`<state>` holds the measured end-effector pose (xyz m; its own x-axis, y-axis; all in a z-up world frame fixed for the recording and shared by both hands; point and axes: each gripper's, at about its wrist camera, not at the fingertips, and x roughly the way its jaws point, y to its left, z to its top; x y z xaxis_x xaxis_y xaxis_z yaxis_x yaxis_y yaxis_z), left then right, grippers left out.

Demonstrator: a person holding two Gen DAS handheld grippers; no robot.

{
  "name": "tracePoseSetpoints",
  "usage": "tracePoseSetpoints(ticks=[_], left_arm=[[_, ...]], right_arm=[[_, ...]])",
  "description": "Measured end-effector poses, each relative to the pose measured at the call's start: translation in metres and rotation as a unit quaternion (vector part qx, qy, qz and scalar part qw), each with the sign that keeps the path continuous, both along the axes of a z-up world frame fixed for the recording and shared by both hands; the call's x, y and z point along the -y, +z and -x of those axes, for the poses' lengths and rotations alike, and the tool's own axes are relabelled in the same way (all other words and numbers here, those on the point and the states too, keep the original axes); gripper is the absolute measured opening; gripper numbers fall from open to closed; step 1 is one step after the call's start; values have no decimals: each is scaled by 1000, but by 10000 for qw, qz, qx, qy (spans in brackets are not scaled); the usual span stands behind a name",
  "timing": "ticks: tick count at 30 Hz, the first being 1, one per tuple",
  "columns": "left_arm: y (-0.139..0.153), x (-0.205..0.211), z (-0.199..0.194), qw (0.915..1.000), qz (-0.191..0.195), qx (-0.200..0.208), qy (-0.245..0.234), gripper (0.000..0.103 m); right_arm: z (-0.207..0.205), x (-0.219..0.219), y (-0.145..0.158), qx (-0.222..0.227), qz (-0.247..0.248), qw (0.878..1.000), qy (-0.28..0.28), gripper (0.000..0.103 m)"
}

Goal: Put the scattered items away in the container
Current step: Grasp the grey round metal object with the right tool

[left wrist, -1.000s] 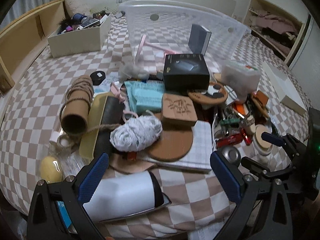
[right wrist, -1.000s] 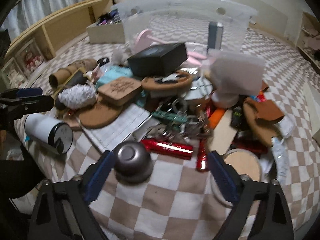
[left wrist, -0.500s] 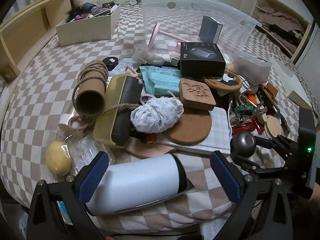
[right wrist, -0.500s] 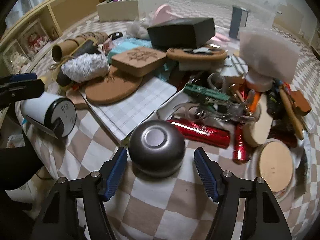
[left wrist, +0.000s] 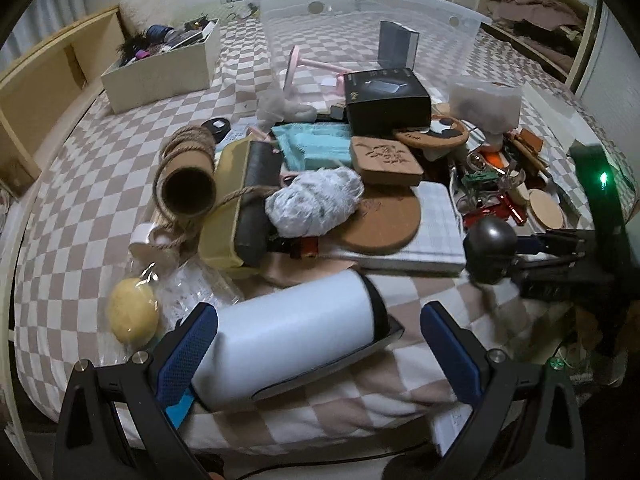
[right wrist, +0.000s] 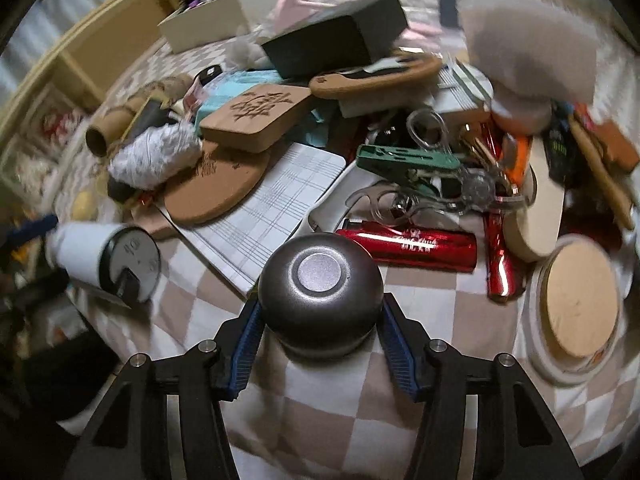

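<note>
A pile of scattered items lies on the checkered bed. My right gripper [right wrist: 320, 344] is shut on an upturned dark metal bowl [right wrist: 320, 288] at the pile's front edge; the bowl also shows in the left wrist view [left wrist: 490, 244]. My left gripper [left wrist: 318, 348] is open, its blue pads on either side of a white tumbler [left wrist: 288, 340] lying on its side, not gripping it. The tumbler shows in the right wrist view [right wrist: 104, 256]. The clear plastic container [left wrist: 360, 20] stands at the far side and holds a pink item and a grey box.
In the pile: a cardboard tube with twine [left wrist: 188, 180], a white yarn ball [left wrist: 316, 204], a cork mat [left wrist: 384, 220], a black box [left wrist: 386, 98], red cylinders [right wrist: 412, 246], a round wooden lid [right wrist: 576, 300]. A cream box [left wrist: 160, 68] stands far left.
My right gripper closed from wide open onto the metal bowl. My left gripper moved forward so the white tumbler now lies between its open fingers.
</note>
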<state>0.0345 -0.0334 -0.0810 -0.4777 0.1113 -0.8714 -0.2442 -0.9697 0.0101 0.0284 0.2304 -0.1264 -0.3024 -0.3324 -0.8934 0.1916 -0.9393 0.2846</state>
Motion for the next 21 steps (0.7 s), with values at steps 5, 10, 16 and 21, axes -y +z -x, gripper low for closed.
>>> tracePoseSetpoints(ticks=[5, 10, 16, 21], left_arm=[[-1, 30, -1, 9990, -93, 106, 414, 101], [-7, 55, -2, 9960, -311, 336, 768, 101], [-20, 43, -2, 9945, -442, 606, 732, 100], [-27, 26, -2, 9945, -422, 737, 621, 100]], right_arm=[[4, -8, 1, 474, 545, 9969, -300, 58], [3, -5, 2, 553, 580, 9962, -327, 58], [5, -5, 0, 547, 553, 9965, -321, 58], [4, -15, 0, 535, 517, 9965, -382, 58]])
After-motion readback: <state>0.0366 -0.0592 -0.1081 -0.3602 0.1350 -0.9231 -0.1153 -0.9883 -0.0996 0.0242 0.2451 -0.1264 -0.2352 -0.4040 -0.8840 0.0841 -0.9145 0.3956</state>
